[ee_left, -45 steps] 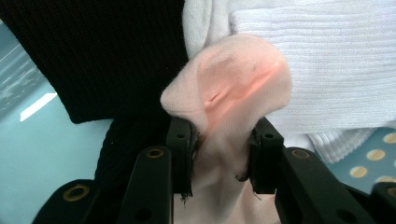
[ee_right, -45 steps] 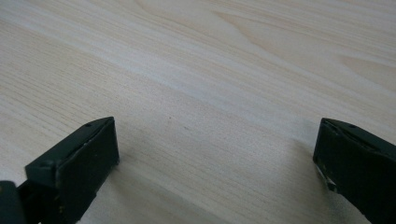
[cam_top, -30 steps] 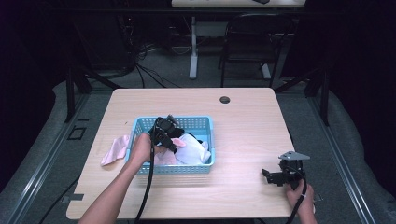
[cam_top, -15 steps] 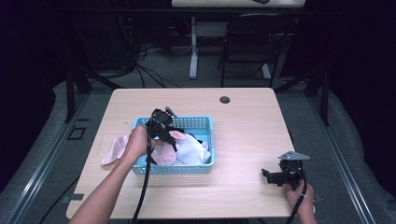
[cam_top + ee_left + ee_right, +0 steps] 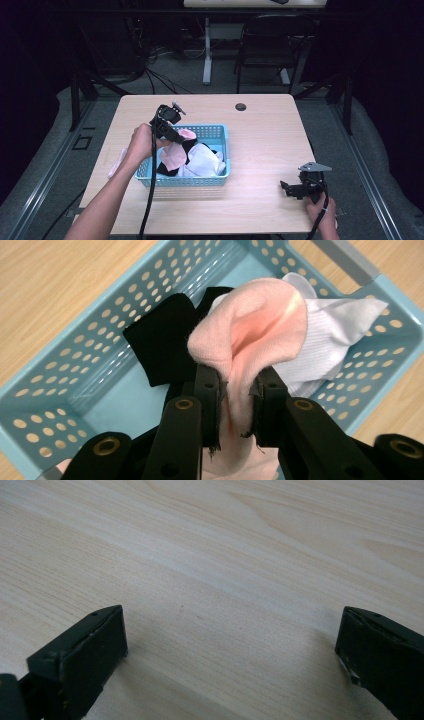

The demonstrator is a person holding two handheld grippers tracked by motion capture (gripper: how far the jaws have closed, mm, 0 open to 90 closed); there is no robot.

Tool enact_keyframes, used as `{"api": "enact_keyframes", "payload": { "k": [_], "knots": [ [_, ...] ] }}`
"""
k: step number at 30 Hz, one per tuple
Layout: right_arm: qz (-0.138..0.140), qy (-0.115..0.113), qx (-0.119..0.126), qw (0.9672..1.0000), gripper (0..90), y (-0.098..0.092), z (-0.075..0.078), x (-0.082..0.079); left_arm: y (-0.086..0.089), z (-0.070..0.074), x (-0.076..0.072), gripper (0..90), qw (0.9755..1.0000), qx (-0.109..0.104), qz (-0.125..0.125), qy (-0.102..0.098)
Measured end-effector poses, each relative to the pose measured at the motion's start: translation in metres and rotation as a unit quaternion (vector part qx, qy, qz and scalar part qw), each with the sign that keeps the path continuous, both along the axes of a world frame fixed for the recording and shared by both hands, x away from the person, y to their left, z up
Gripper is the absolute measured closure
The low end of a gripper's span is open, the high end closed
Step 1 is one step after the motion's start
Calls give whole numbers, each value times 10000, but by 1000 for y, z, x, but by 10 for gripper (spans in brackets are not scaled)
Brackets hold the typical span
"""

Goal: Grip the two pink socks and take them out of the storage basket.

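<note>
Lifting a pink sock (image 5: 250, 340) above the blue basket (image 5: 220, 172), the left gripper (image 5: 235, 410) clamps its fabric to pull it free of the laundry inside. Right of the basket, the right gripper (image 5: 230, 655) rests released, jaws wide.

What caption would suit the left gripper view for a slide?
Left hand-held gripper pinching a pink sock above a blue basket holding black and white socks.
</note>
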State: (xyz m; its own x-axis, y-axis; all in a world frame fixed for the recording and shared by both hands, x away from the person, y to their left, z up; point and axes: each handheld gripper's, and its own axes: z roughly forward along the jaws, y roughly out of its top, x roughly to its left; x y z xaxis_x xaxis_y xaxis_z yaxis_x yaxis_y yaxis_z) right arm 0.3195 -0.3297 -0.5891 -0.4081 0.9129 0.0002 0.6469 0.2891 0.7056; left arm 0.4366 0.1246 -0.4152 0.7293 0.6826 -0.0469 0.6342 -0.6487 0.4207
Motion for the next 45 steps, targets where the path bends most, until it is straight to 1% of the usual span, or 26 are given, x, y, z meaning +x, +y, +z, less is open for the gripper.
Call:
{"api": "enact_keyframes", "payload": {
  "k": [1, 5, 7, 9, 12, 13, 14, 18, 19, 21, 22, 25, 26, 28, 29, 30, 32, 34, 35, 36, 42, 45],
  "knots": [
    [0, 0, 0, 10000, 0, 0, 0, 0, 0, 0, 0, 771, 10000, 0, 0, 0],
    [-5, -2, -3, 10000, 0, 0, 0, 0, 2, 12, 0, 771, 10000, 19, 9, -69],
    [4, -1, 14, 10000, 0, 0, 0, 0, 4, 17, 0, 771, 10000, 20, 15, -66],
    [5, -1, 12, 10000, 0, 0, 0, 0, 6, 22, 0, 771, 9999, 61, 19, -105],
    [-2, 1, -6, 10000, 0, 0, 0, 0, 11, 30, 0, 771, 9999, 101, 45, -84],
    [4, 0, 14, 10000, 0, 0, 0, 0, 14, 35, 0, 771, 9998, 133, 60, -112],
    [4, 0, 14, 10000, 0, 0, 0, 0, 14, 35, 0, 771, 9998, 133, 60, -112],
    [5, 1, 15, 10000, 0, 0, 0, 0, 21, 44, -2, 771, 9997, 169, 103, -142],
    [-1, 1, -4, 10000, 0, 0, 0, 0, 25, 48, -3, 771, 9996, 182, 121, -162],
    [-5, -3, -4, 10000, 0, 0, 0, 0, 27, 49, -3, 771, 9996, 194, 135, -169],
    [-5, -3, -4, 10000, 0, 0, 0, 0, 30, 51, -4, 771, 9995, 177, 164, -182],
    [2, -2, 17, 10000, 0, 0, 0, 0, 41, 57, -6, 770, 9992, 223, 241, -217],
    [2, -2, 17, 10000, 0, 0, 0, 0, 41, 57, -6, 770, 9992, 223, 241, -217],
    [5, 0, 14, 10000, 0, 0, 0, 0, 47, 59, -7, 770, 9991, 223, 298, -219],
    [4, 0, 14, 10000, 0, 0, 0, 0, 55, 61, -8, 770, 9988, 263, 361, -214],
    [4, 0, 14, 10000, 0, 0, 0, 0, 55, 61, -8, 770, 9988, 263, 361, -214],
    [0, -1, 13, 10000, 0, 0, 0, 0, 64, 63, -9, 770, 9983, 313, 453, -214],
    [-4, -1, 1, 10000, 0, 0, 0, 0, 76, 64, -11, 770, 9976, 301, 579, -224],
    [0, -2, 11, 10000, 0, 0, 0, 0, 85, 65, -13, 769, 9970, 303, 671, -227],
    [0, -2, 11, 10000, 0, 0, 0, 0, 85, 65, -13, 769, 9970, 303, 671, -227],
    [2, -2, 14, 10000, 0, 0, 0, 0, 117, 62, -16, 768, 9948, 307, 950, -199],
    [3, 1, 13, 10000, 0, 0, 0, 0, 131, 59, -18, 767, 9934, 356, 1079, -148]
  ]
}}
